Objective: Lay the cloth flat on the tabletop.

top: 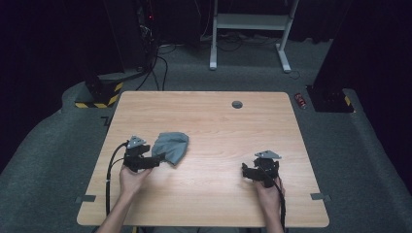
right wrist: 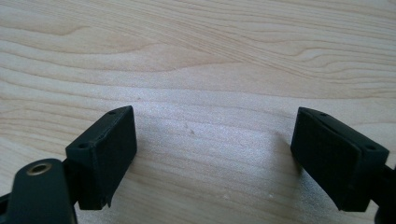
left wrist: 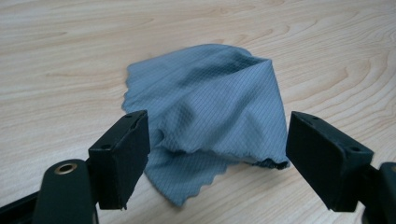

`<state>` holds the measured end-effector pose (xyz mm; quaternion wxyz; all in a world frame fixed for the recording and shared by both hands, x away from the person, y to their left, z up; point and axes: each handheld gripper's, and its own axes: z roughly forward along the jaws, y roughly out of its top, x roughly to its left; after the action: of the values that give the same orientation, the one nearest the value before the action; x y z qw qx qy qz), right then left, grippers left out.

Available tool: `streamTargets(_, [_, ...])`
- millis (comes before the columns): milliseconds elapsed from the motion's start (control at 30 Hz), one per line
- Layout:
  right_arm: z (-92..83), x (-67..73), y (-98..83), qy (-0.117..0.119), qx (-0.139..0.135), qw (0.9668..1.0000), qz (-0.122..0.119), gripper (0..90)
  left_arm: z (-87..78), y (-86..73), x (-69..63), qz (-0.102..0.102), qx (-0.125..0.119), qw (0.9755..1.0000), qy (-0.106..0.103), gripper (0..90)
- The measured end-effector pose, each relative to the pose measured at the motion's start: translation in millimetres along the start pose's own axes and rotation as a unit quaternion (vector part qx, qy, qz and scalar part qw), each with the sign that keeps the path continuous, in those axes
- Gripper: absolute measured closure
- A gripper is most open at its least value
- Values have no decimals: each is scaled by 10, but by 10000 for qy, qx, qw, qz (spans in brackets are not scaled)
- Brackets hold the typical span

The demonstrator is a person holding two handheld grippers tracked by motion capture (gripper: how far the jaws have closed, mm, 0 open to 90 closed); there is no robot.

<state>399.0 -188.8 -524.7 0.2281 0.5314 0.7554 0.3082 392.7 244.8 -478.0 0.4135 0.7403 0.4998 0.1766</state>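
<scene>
A crumpled grey-blue cloth (top: 171, 147) lies on the left half of the wooden table (top: 218, 126). My left gripper (top: 158, 159) sits at its near left edge, open. In the left gripper view the cloth (left wrist: 210, 107) spreads just ahead of the wide-apart jaws of the left gripper (left wrist: 217, 154), its scalloped near edge between them and not pinched. My right gripper (top: 251, 171) rests on the right half of the table, far from the cloth. In the right gripper view the right gripper (right wrist: 215, 154) stands open over bare wood.
A small round grey grommet (top: 237, 104) is set in the table near its far edge. Black cables (top: 111, 170) trail from the grippers toward the near edge. Beyond the table are a white desk frame (top: 250, 29), dark stands and a red can (top: 300, 100) on the carpet.
</scene>
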Motion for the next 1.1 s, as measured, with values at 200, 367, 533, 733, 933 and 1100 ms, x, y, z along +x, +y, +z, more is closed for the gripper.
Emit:
streamTargets(200, [0, 0, 0, 0, 0, 10000, 0, 141, 142, 68, -92, 128, 173, 9998, -52, 223])
streamTargets(367, [0, 0, 0, 0, 1, 10000, 2, 141, 349, 106, -198, 210, 256, 9994, -44, 239])
streamTargets(533, [0, 0, 0, 0, 0, 10000, -1, 142, 529, 83, -211, 201, 481, 9986, 89, 250])
streamTargets(733, [0, 0, 0, 0, 0, 10000, 1, 141, 711, 57, -264, 259, 831, 9949, 515, 271])
streamTargets(933, [0, 0, 0, 0, 0, 10000, 0, 142, 757, 40, -267, 417, 849, 9928, 731, 345])
streamTargets(1100, [0, 0, 0, 0, 2, 10000, -1, 141, 714, 50, -199, 438, 814, 9932, 712, 675])
